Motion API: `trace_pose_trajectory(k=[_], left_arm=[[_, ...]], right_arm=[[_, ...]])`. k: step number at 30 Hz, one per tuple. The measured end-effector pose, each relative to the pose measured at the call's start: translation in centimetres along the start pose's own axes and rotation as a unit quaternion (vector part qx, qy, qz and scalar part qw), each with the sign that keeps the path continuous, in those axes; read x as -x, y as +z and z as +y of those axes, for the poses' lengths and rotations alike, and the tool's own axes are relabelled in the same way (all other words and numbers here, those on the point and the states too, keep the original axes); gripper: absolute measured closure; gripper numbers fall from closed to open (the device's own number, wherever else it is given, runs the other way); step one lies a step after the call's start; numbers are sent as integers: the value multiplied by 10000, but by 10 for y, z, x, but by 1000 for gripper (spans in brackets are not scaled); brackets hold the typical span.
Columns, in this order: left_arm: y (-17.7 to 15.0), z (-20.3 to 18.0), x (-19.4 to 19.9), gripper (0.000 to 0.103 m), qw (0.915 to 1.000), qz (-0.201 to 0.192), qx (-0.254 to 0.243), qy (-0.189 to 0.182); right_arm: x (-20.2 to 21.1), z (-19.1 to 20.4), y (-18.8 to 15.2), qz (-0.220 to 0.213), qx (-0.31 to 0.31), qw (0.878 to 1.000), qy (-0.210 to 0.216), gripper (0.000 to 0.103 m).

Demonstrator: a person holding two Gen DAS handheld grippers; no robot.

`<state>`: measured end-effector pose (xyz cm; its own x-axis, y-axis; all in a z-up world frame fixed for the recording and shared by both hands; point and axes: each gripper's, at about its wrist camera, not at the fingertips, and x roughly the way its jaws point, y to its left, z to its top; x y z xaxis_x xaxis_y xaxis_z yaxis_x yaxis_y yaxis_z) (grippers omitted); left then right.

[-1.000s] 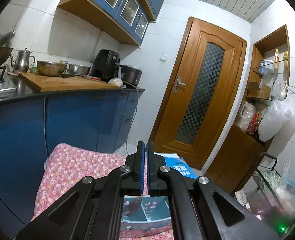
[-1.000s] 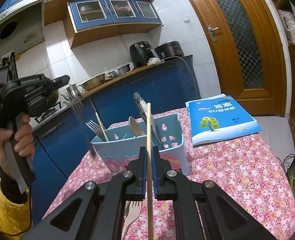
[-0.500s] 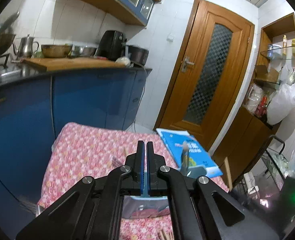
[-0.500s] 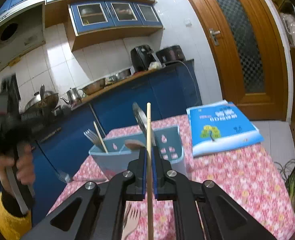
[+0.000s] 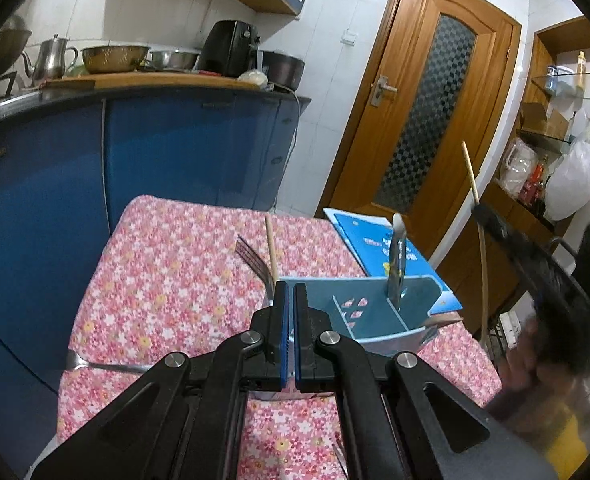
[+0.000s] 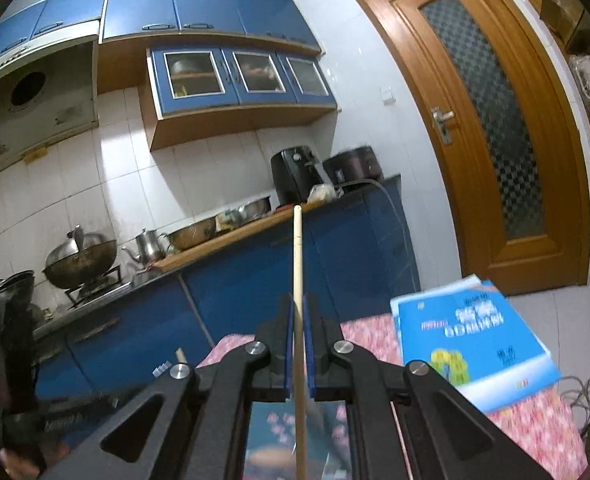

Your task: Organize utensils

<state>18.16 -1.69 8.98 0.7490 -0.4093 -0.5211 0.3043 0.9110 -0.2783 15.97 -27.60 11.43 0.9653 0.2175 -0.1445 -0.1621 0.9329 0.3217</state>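
Note:
A light-blue divided utensil caddy (image 5: 375,312) stands on the floral tablecloth (image 5: 167,280). A fork (image 5: 251,258), a wooden chopstick (image 5: 271,248) and a knife (image 5: 397,264) stand in its compartments. My left gripper (image 5: 289,292) is shut with nothing in it, just in front of the caddy's near left corner. My right gripper (image 6: 299,304) is shut on another wooden chopstick (image 6: 298,264), held upright above the blurred caddy (image 6: 279,432). In the left wrist view that right gripper (image 5: 527,264) and its chopstick (image 5: 475,200) hover to the caddy's right.
A metal utensil (image 5: 95,365) lies at the table's left edge. A blue book (image 5: 375,240) rests behind the caddy, near the wooden door (image 5: 427,120). Blue cabinets (image 5: 135,152) with a cluttered counter run along the left. Shelves and a plastic bag (image 5: 575,184) are on the right.
My left gripper has sunk and tipped down, so the caddy now shows just ahead. My right gripper has risen and moved over the caddy with the chopstick still in it.

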Motion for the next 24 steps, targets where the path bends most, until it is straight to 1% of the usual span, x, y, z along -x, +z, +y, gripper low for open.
trace_pose_trajectory(k=[2,7,12,20,24], left_arm=[[-4,3,-4,103,10000,60,35,1],[-10,11,-12,103,9998,173,123,54],[-14,19,-16,103,9994,245,207,95],[-17,21,-12,103,9993,268,243,128],[-17,21,-8,103,9993,257,239,123]], right_arm=[[-12,-4,-2,4,-8,10000,-49,96],[-31,-14,-19,216,-7,9997,-146,96],[-31,-17,-34,387,84,9991,-154,96],[-28,-11,-37,450,396,9980,-210,96],[-28,-12,-36,566,315,9977,-186,96]])
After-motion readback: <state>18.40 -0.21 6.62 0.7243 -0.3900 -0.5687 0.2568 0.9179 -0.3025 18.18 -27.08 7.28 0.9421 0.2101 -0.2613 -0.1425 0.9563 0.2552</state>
